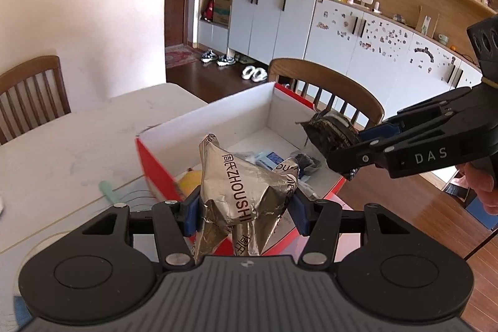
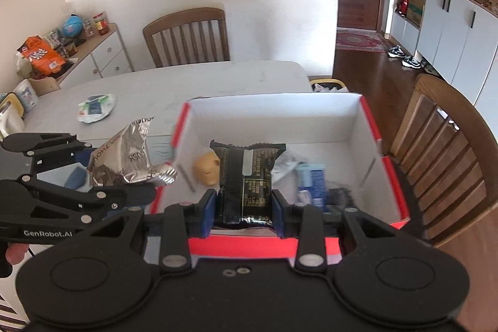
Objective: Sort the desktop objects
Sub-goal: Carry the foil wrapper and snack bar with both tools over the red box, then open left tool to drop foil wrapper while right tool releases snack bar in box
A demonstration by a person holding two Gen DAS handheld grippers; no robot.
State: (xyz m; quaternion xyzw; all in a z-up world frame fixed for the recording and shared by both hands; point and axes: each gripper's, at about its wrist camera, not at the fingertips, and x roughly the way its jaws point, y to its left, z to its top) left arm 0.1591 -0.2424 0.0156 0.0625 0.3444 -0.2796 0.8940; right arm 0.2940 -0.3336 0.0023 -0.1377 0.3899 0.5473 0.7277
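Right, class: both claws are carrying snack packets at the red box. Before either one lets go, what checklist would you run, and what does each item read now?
1. Left claw grips the silver foil packet firmly: ok.
2. Right claw grips the black snack packet firmly: ok.
3. Black packet is over the open red box: ok.
4. Silver packet is fully over the box: not ok; in the right wrist view it hangs beside the box's left wall.
5. Free space on the box floor: ok, its far half is bare.
6. Claws clear of each other: cannot tell.
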